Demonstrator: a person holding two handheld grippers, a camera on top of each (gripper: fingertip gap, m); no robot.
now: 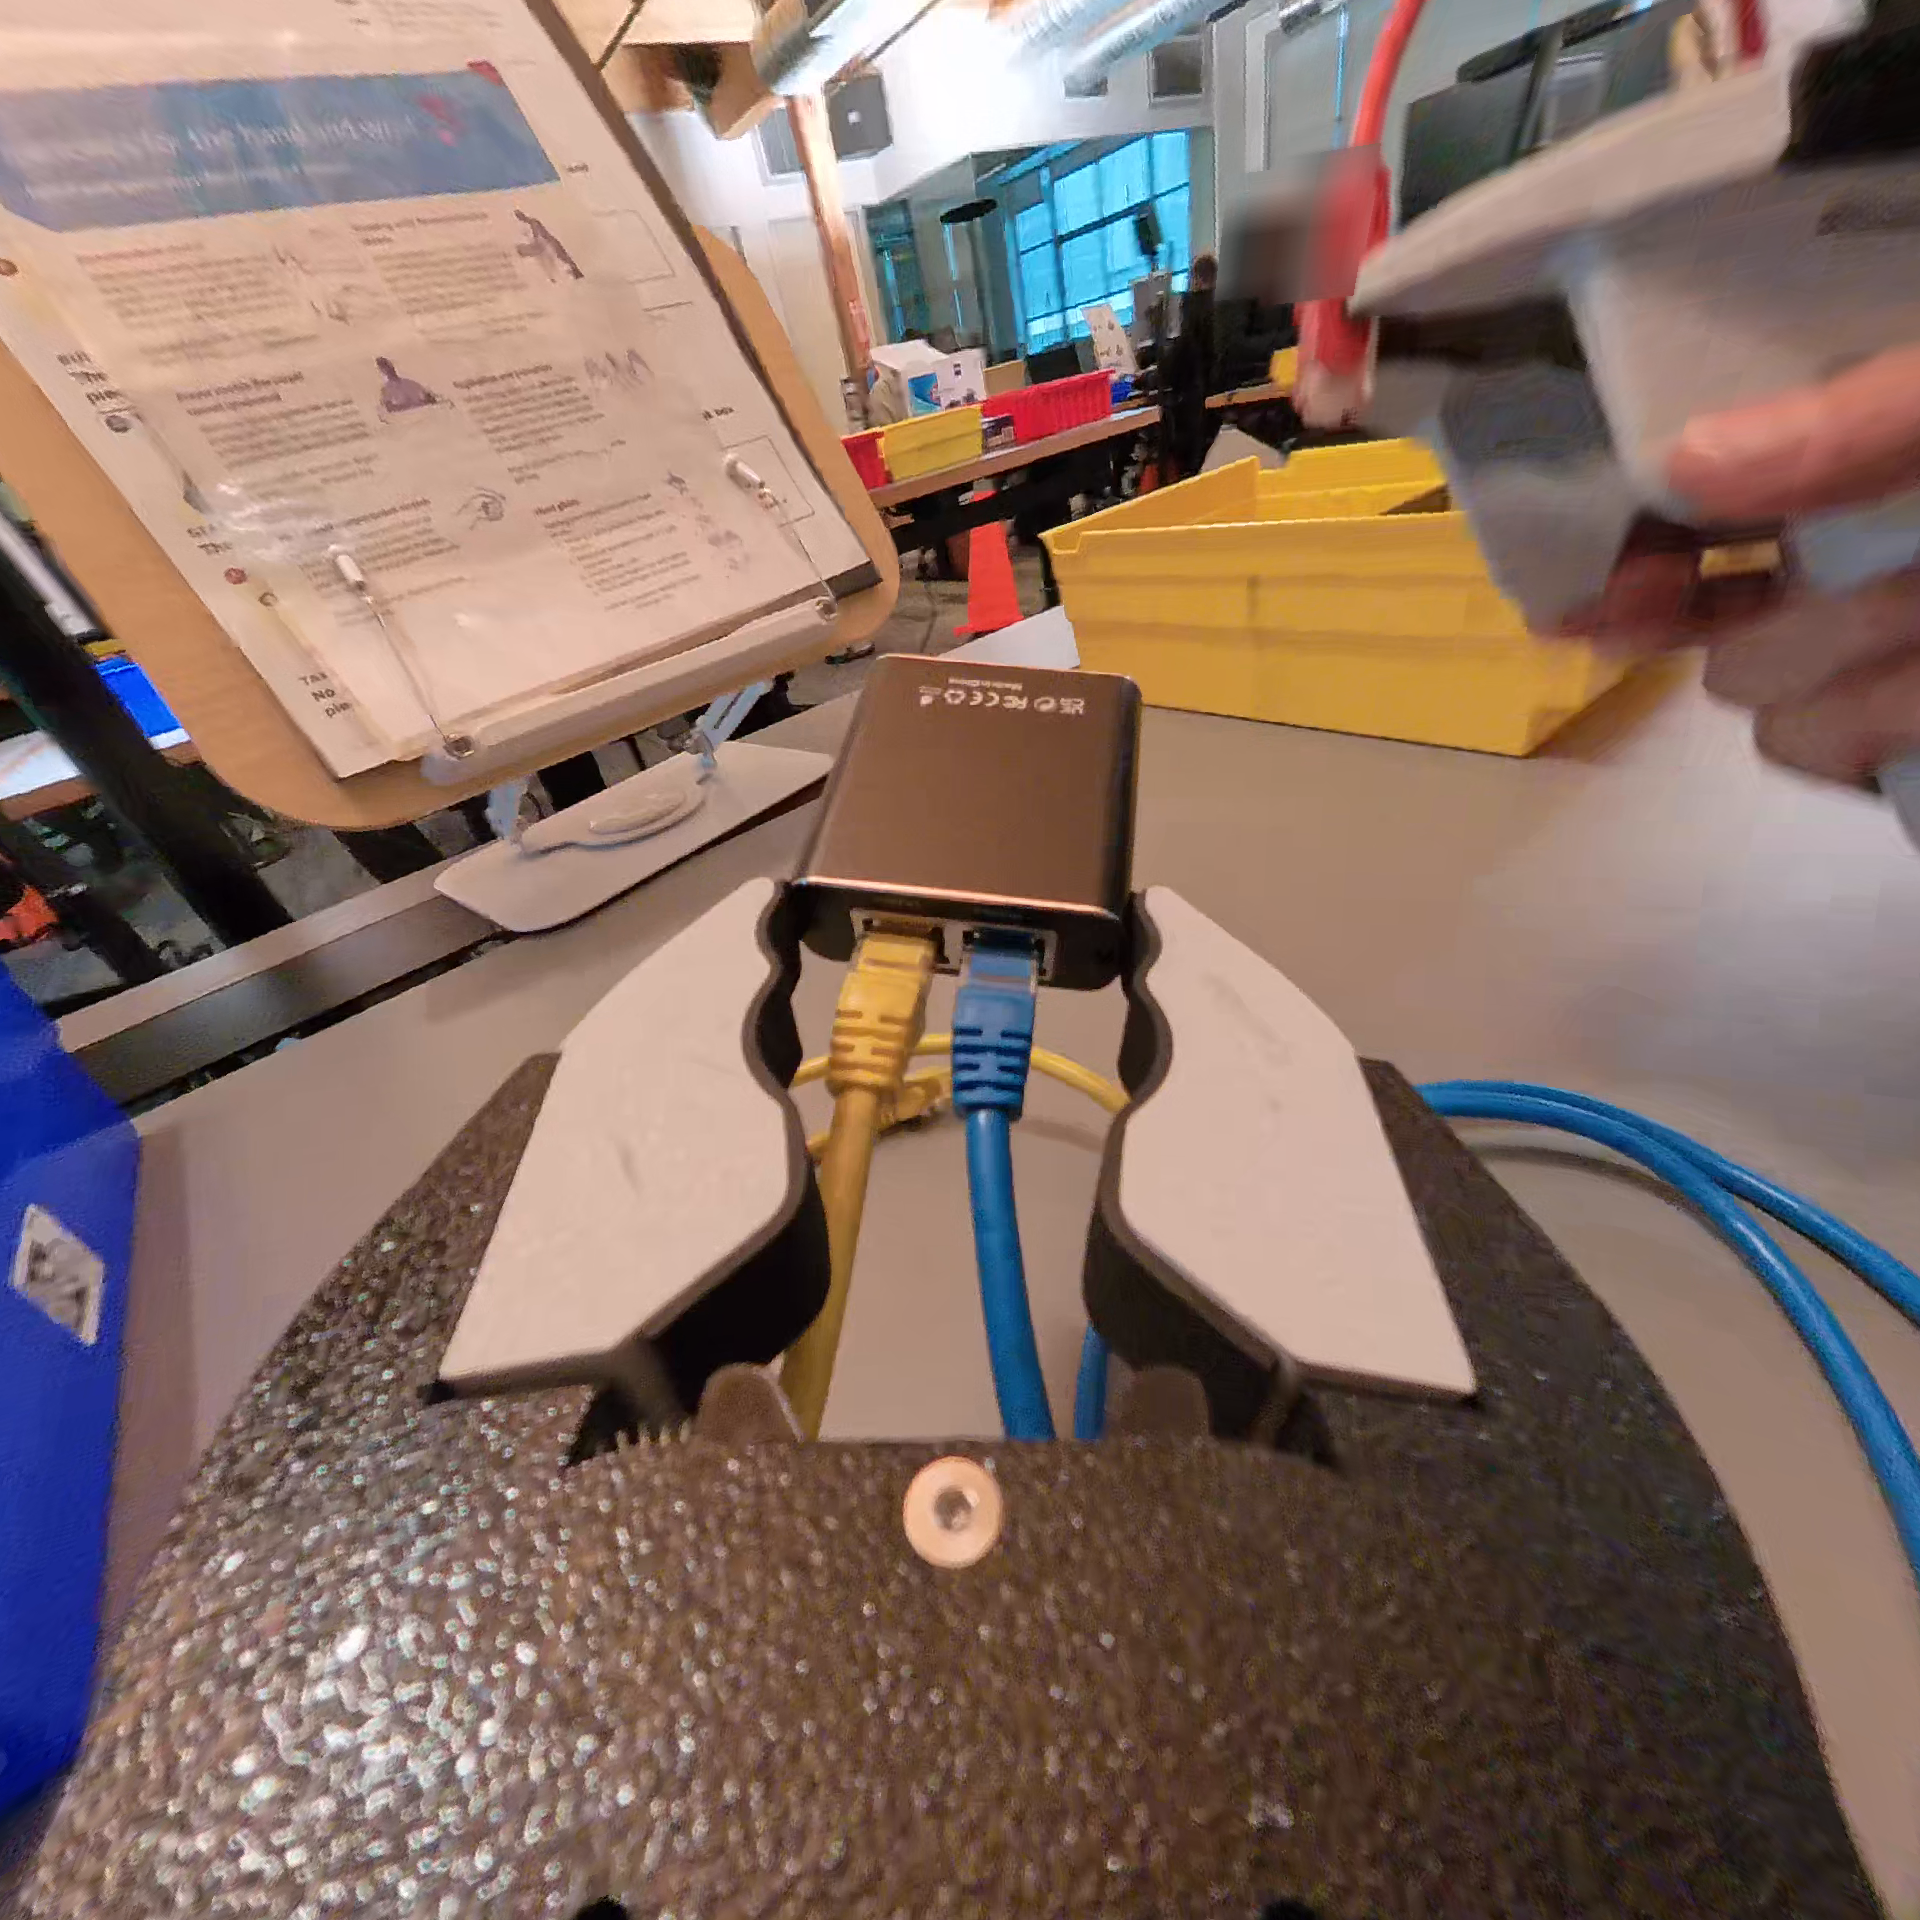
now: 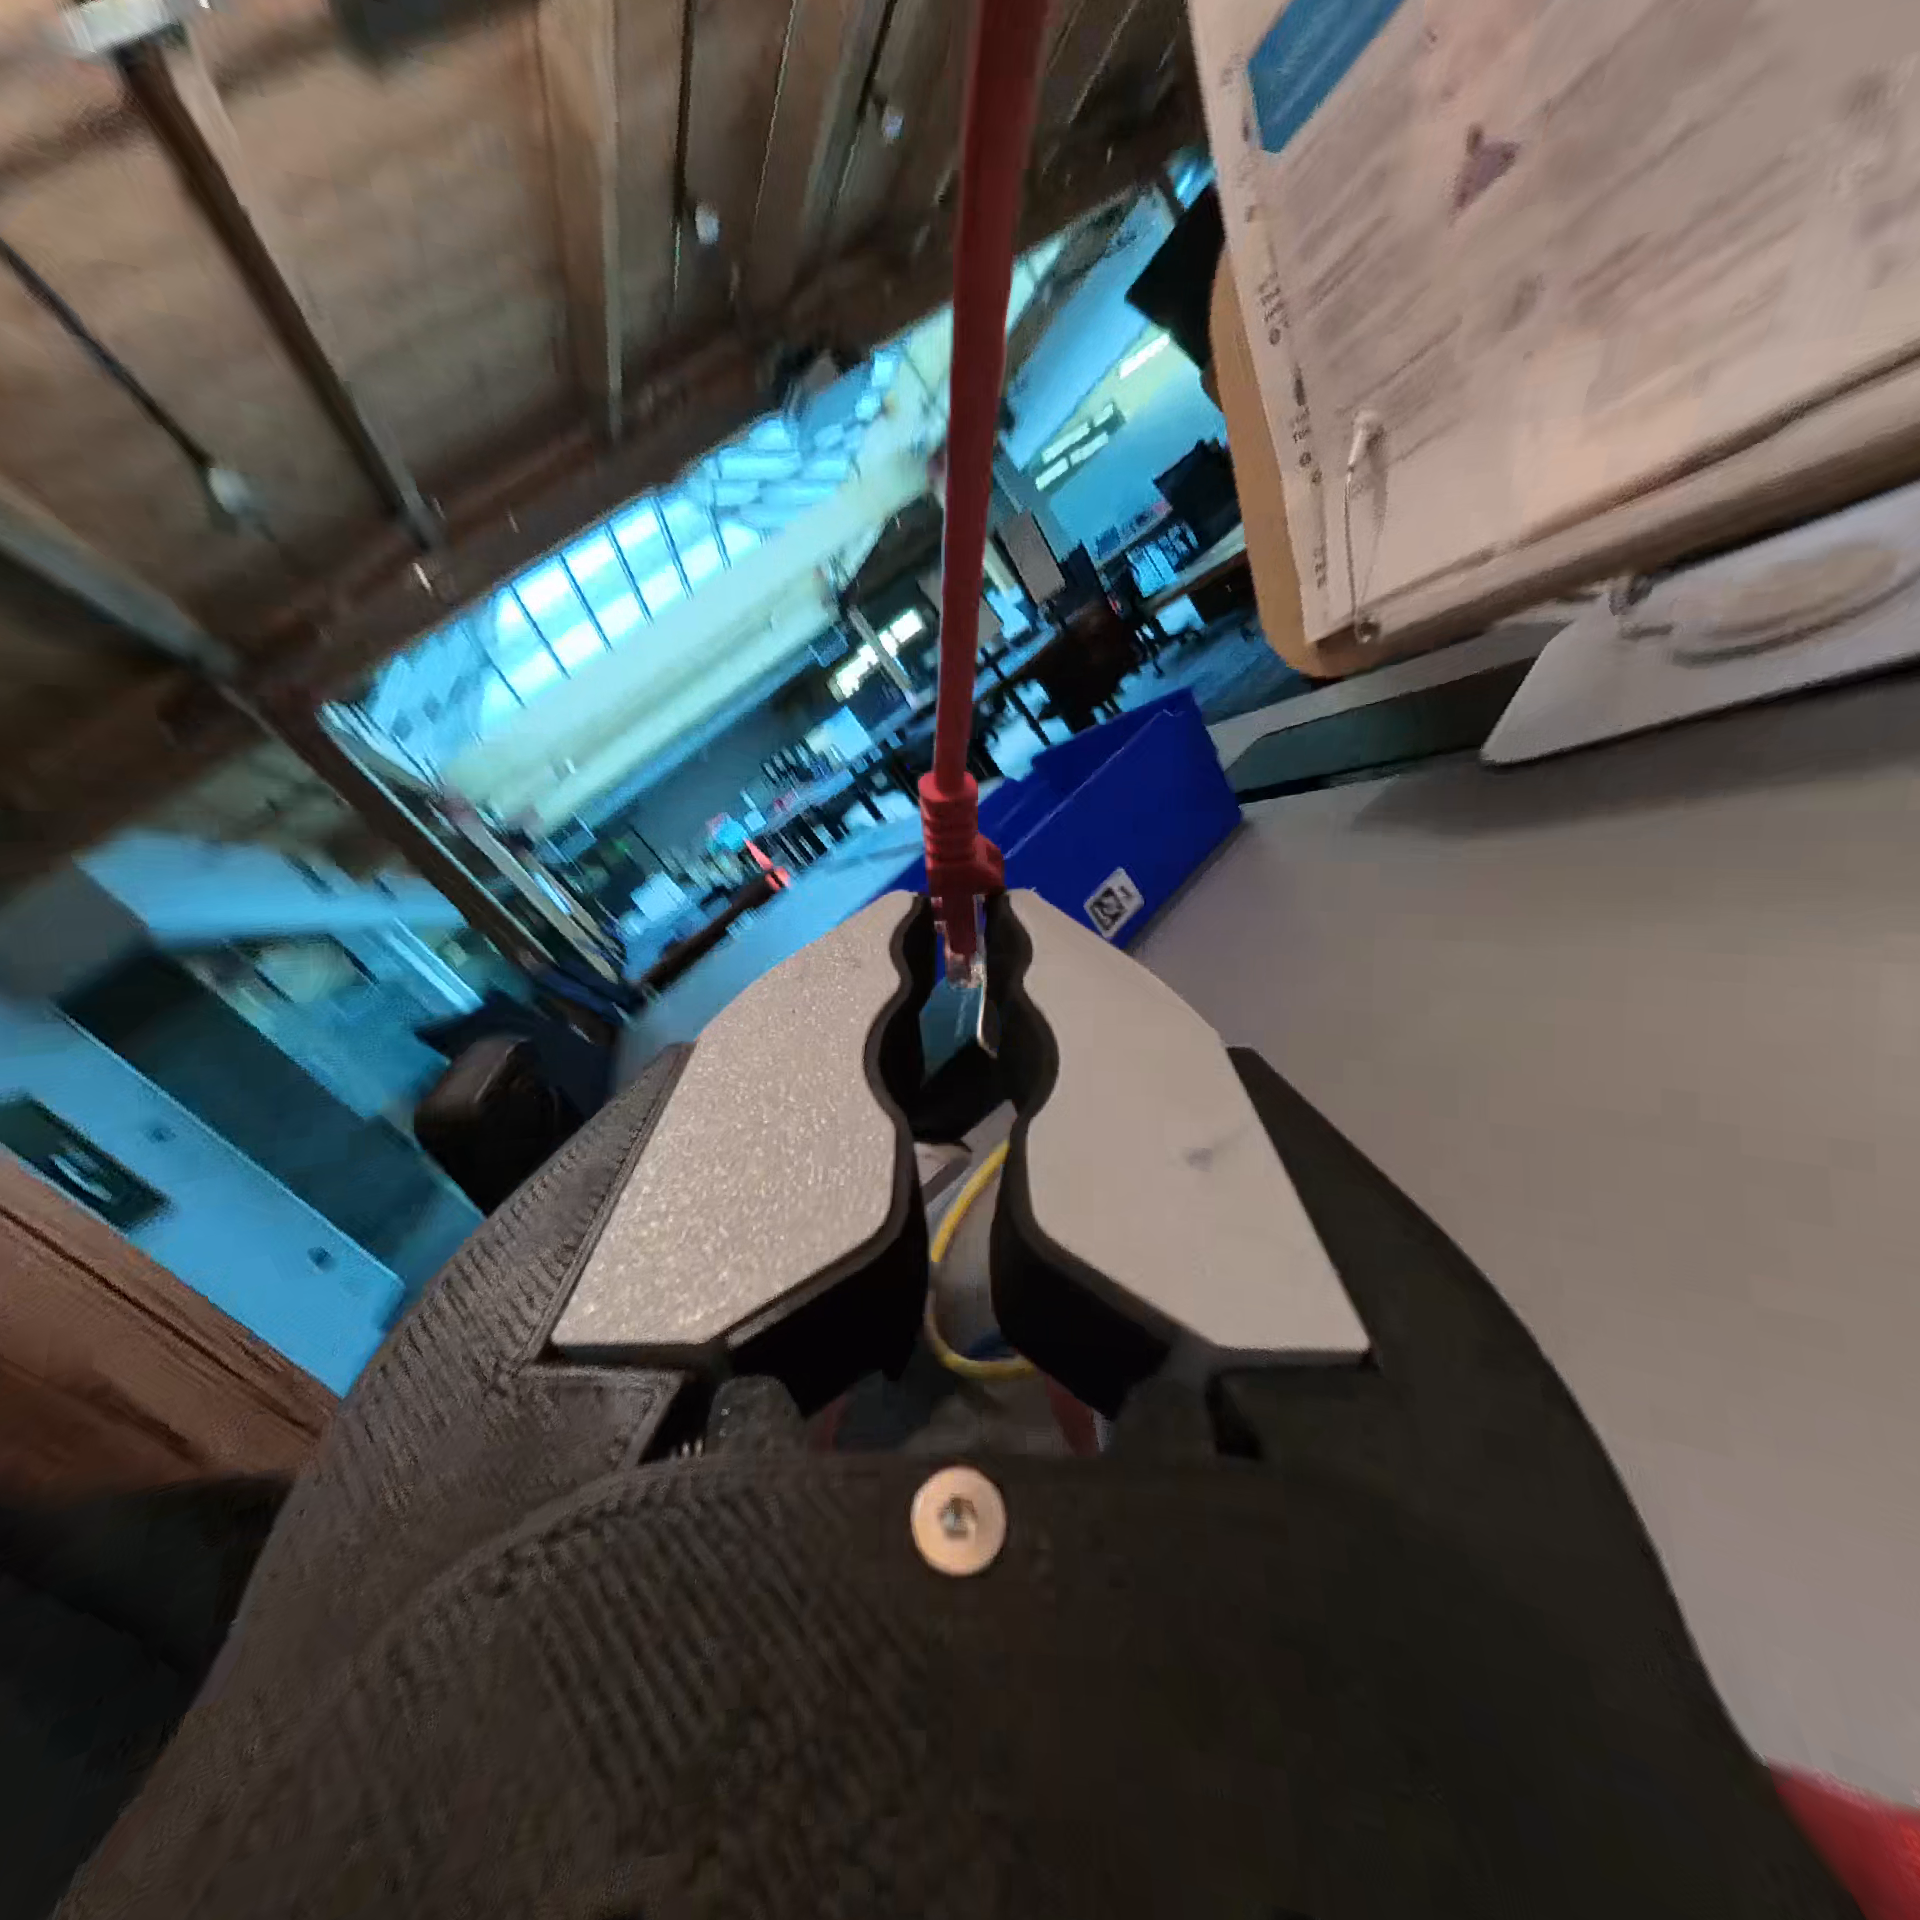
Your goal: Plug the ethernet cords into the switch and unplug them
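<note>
Centre of the left wrist view: a small black metal switch (image 1: 971,790), box-shaped with rounded edges and a matte sheen, flat on a smooth grey table (image 1: 1455,935). Pinched at its near corners by the left gripper (image 1: 961,935), grey flat-faced fingers with wavy black inner edges pressed against both sides of the port face. Plugged into the left port, a yellow ethernet cord (image 1: 868,1049) with ribbed boot; into the right port, a blue ethernet cord (image 1: 992,1049), likewise ribbed, its round rubbery length looping off toward the right edge of the frame. Below, the gripper's rough, glittery black body with one silver screw.

Upper right of the same view: the right gripper (image 1: 1621,312), blurred, grey and blocky, held in a person's hand (image 1: 1808,582), a red ethernet cord (image 1: 1351,260) rising beside it. Behind, stacked yellow plastic bins (image 1: 1299,613); upper left, a laminated printed sheet (image 1: 364,343) on a tilted brown board; lower left edge, a glossy blue bin (image 1: 52,1299).

Centre of the right wrist view: right gripper (image 2: 966,935) closed on the clear plug of the red ethernet cord (image 2: 971,416), red ribbed boot just above the fingertips, thin cable running straight up to the top of the frame. Blue bin (image 2: 1122,800) just behind the tips, grey table (image 2: 1558,1039) at right, thin yellow cord (image 2: 961,1216) glimpsed between the finger bases.
</note>
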